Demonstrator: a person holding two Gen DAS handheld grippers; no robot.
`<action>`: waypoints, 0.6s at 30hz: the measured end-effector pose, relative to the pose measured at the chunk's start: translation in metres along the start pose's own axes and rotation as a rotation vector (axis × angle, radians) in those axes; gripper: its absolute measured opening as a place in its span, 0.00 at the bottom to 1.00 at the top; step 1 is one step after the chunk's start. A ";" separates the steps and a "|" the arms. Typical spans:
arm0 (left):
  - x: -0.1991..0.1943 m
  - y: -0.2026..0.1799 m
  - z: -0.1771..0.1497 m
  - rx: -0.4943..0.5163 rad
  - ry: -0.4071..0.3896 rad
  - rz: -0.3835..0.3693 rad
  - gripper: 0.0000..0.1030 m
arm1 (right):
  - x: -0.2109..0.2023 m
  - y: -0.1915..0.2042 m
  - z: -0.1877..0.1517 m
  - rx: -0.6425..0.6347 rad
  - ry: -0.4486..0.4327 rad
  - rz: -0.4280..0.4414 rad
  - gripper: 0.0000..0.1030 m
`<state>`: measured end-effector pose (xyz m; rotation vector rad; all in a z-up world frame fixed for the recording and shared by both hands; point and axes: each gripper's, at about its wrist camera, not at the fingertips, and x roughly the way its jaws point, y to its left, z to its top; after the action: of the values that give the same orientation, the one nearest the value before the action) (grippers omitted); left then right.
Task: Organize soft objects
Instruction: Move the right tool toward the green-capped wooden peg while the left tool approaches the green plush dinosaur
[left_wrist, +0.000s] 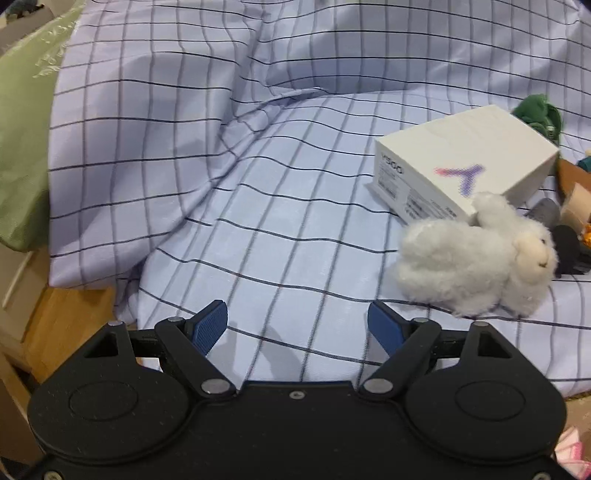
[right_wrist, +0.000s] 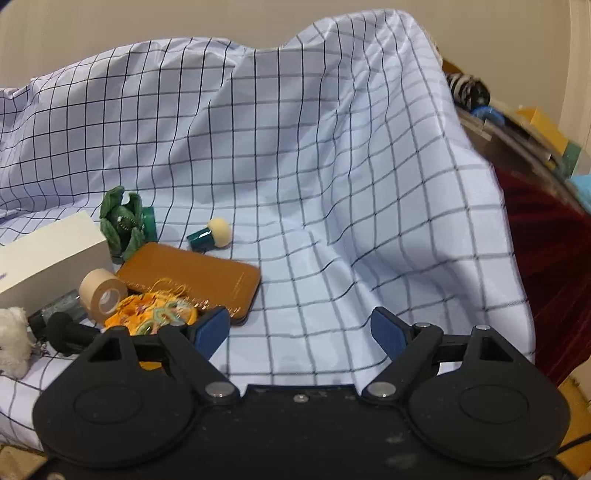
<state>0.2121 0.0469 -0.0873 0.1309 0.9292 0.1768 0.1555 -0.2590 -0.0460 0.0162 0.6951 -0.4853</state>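
Note:
A fluffy white plush animal (left_wrist: 476, 254) lies on the checked sheet (left_wrist: 258, 221), to the right of my left gripper (left_wrist: 297, 326), which stands open with only fabric between its blue pads. Behind the plush is a white box (left_wrist: 465, 162), and a green plush (left_wrist: 539, 114) sits past it. In the right wrist view my right gripper (right_wrist: 301, 330) is open over bare sheet. To its left lie an orange fabric piece with coloured bands (right_wrist: 155, 314), a brown leather pouch (right_wrist: 192, 280), a tape roll (right_wrist: 101, 295), the green plush (right_wrist: 122, 225) and a green-handled puff (right_wrist: 210, 234).
A green pillow (left_wrist: 22, 147) lies at the far left beside a wooden frame (left_wrist: 66, 325). A black handle (right_wrist: 70, 332) and a small clear bottle (right_wrist: 61, 306) lie by the white box (right_wrist: 48, 254). Dark red cloth (right_wrist: 546, 266) and cluttered boxes (right_wrist: 517, 129) border the sheet's right side.

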 end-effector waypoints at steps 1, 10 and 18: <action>0.000 0.003 0.001 -0.009 -0.006 0.024 0.78 | 0.001 0.002 -0.002 0.001 0.011 0.004 0.80; 0.012 0.003 -0.002 -0.099 0.021 0.005 0.78 | 0.001 0.009 -0.013 0.029 0.053 0.034 0.80; -0.036 0.015 0.010 -0.175 -0.080 0.001 0.78 | -0.029 -0.007 -0.001 0.083 -0.008 0.043 0.80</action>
<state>0.1976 0.0541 -0.0498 -0.0234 0.8305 0.2512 0.1327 -0.2532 -0.0278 0.1070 0.6655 -0.4723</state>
